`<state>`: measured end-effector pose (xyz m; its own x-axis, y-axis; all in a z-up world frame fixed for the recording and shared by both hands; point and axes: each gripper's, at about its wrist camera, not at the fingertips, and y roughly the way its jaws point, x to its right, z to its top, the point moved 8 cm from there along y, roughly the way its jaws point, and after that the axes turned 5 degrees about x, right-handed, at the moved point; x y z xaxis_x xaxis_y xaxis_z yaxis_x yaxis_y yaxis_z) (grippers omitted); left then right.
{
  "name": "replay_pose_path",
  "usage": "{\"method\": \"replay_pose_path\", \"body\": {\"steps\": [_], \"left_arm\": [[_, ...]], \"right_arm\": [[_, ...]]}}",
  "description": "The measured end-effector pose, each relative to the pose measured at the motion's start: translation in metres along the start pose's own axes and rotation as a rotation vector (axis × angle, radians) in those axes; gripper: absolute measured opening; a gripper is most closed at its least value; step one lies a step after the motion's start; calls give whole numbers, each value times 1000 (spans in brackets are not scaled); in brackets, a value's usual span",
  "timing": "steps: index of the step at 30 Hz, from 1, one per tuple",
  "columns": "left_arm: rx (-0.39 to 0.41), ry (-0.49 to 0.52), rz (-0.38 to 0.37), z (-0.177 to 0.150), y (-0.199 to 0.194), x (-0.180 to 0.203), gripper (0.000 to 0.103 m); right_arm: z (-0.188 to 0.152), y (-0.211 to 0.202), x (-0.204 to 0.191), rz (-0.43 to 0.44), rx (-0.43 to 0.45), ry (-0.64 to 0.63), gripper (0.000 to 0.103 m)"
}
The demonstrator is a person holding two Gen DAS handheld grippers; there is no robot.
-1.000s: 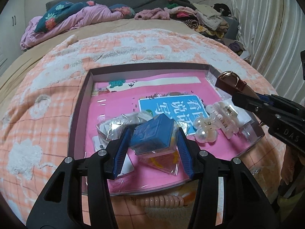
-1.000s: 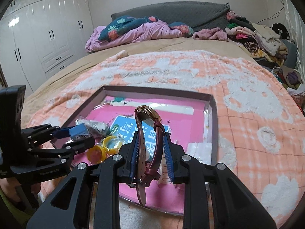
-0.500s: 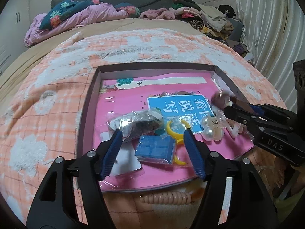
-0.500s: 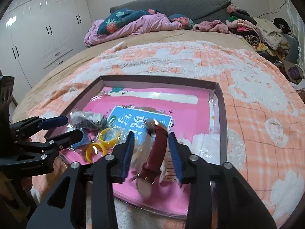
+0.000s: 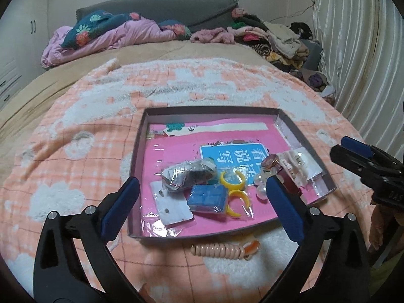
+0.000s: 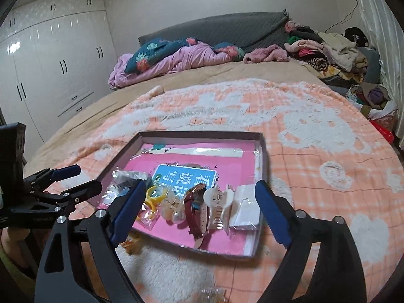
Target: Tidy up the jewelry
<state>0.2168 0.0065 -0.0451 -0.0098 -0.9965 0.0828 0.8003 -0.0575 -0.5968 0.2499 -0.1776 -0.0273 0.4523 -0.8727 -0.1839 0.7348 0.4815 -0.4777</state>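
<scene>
Tray (image 5: pixel 137 169): on the blanket, collecting the jewelry in one place.
Watch (image 6: pixel 194 209): lying in the tray beside a white hair clip (image 6: pixel 218 198).
Blue box (image 5: pixel 208 198): in the tray, against yellow rings (image 5: pixel 231 180).
Left gripper (image 5: pixel 202 207): jaws spread wide, empty.
Right gripper (image 6: pixel 199 209): jaws spread wide, empty.
Coil hair tie (image 5: pixel 217 251): outside the tray, likely next.

My left claw (image 5: pixel 202 207) has its right finger (image 5: pixel 282 207) covering part of the watch (image 5: pixel 275 166) strap and the pearl clip (image 5: pixel 261 192) beside it. Beyond my right claw (image 6: pixel 197 212), the left finger (image 6: pixel 126 209) hides part of the yellow rings (image 6: pixel 154 197). Something clear sits below my right claw, cut off by the bottom edge; I can't tell what. The crinkled bag (image 5: pixel 188 174) ahead: contents too dark to make out.
</scene>
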Motion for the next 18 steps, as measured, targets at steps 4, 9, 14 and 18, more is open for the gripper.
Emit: {"method": "replay_pose_path", "body": {"steps": [4,9,14,18], "left_arm": [[18,16,7,0,-14,1,94],[22,32,0,-5,-25,3,94],[10,40,-13,-15,-30,5,94],[-14,38,-23,-30,-31,5,94]], "right_arm": [[2,-19,-3,-1,15,0,91],[-5,-34,-9,-4,13,-11,92],[-30,-38,-11,-24,-40,-28,92],[-51,-38,-9,-41,-91,-29,92]]}}
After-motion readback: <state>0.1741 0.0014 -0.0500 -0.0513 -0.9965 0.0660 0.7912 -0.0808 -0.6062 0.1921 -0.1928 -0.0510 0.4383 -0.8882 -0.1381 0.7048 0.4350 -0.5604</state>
